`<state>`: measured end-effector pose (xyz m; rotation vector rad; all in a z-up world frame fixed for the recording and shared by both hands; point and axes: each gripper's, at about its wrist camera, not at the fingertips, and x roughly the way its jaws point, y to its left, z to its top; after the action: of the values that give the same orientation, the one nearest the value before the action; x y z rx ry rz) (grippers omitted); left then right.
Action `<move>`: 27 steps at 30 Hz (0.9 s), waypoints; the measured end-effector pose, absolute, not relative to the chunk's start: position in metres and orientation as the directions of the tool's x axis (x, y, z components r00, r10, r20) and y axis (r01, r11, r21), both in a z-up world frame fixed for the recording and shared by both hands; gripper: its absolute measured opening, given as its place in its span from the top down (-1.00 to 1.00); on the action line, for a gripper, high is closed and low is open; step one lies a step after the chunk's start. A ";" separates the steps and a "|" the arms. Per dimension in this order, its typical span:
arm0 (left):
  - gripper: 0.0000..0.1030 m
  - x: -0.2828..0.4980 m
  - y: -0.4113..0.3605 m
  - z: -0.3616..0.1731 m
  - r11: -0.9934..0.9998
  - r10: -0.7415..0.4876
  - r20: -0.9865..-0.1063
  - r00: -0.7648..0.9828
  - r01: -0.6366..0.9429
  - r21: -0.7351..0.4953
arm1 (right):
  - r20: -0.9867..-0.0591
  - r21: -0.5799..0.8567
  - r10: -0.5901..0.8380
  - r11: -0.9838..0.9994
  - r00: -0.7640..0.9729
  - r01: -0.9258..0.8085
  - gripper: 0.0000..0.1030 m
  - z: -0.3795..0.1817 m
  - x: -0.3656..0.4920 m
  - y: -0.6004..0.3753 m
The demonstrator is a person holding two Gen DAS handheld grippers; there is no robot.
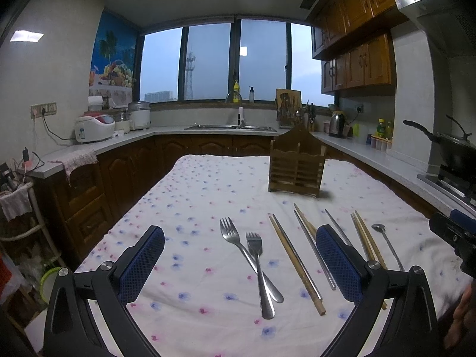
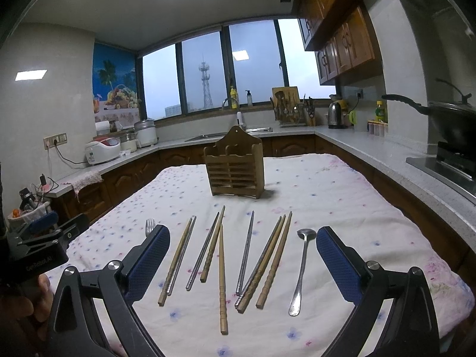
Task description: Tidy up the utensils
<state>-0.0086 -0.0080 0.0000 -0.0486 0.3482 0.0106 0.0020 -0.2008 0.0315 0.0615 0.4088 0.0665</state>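
Note:
A wooden slatted utensil holder (image 1: 296,166) (image 2: 235,168) stands upright on the floral tablecloth. Two crossed steel forks (image 1: 257,264) lie between the fingers of my open, empty left gripper (image 1: 239,238). Several wooden and steel chopsticks (image 1: 296,264) (image 2: 221,267) lie in a row on the cloth. A steel spoon (image 2: 301,267) (image 1: 388,247) lies at the right end of the row. My right gripper (image 2: 242,238) is open and empty above the chopsticks and spoon. One fork's tines (image 2: 149,226) show behind its left finger.
The table (image 1: 208,196) sits in a kitchen with counters on the left, back and right. A wok (image 2: 446,119) sits on the stove at the right. A rice cooker (image 1: 93,128) and a sink (image 1: 232,127) are on the counters. The other gripper shows at each view's edge.

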 end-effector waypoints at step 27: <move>-0.60 0.114 0.026 0.033 0.976 -0.178 -0.592 0.786 0.067 -0.205 | -0.596 0.169 0.094 0.985 0.797 0.011 -0.35 0.023 0.088 -0.238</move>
<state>0.1140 0.0260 0.0329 -0.1767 0.6537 -0.1331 0.0877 -0.2379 0.0235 0.1678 0.6473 0.0448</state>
